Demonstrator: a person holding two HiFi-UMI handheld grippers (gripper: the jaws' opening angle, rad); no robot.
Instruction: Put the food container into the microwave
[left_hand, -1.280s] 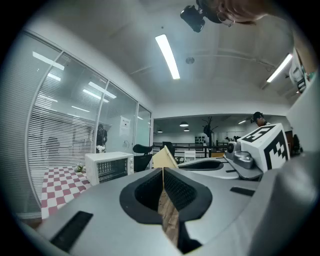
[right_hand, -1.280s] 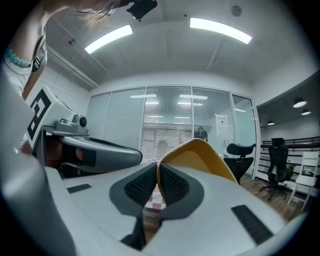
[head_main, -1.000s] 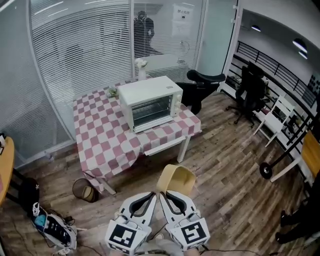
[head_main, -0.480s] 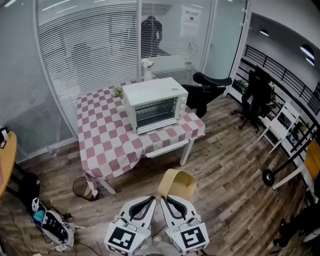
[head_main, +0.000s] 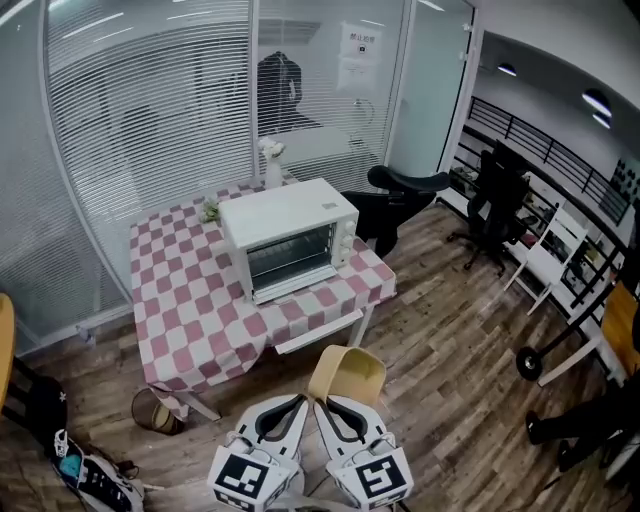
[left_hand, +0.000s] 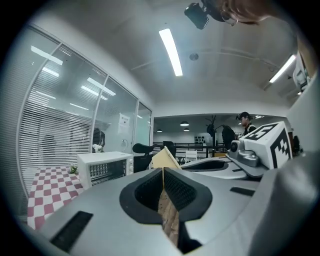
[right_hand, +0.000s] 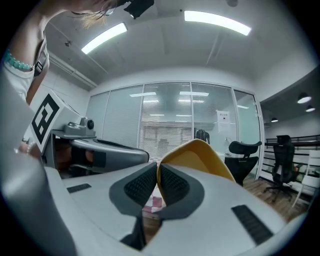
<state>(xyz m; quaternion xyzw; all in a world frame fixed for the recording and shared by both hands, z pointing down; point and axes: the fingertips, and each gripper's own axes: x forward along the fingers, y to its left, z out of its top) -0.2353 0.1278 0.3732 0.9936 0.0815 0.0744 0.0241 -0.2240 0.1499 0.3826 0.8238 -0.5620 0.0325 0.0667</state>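
Observation:
A white microwave (head_main: 290, 238) with its door closed stands on a table with a red-and-white checked cloth (head_main: 190, 310). It also shows far off as the microwave (left_hand: 102, 167) in the left gripper view. I hold a tan food container (head_main: 350, 372) low over the wooden floor, well short of the table. My right gripper (head_main: 320, 402) is shut on its wall; the container (right_hand: 197, 155) rises from between the right gripper (right_hand: 157, 172) jaws. My left gripper (head_main: 303, 398) sits beside it, jaws together. The container's edge (left_hand: 161, 160) shows just past the left gripper (left_hand: 163, 172); I cannot tell if they pinch it.
A black office chair (head_main: 400, 190) stands right of the table and another chair (head_main: 500, 190) farther right. A wastebasket (head_main: 155, 410) sits under the table's near-left corner, a bag (head_main: 85, 475) on the floor at left. Glass walls with blinds (head_main: 150, 120) back the table.
The table and microwave have shifted left in the head view as the view turned. Both grippers and the container keep the same pose.

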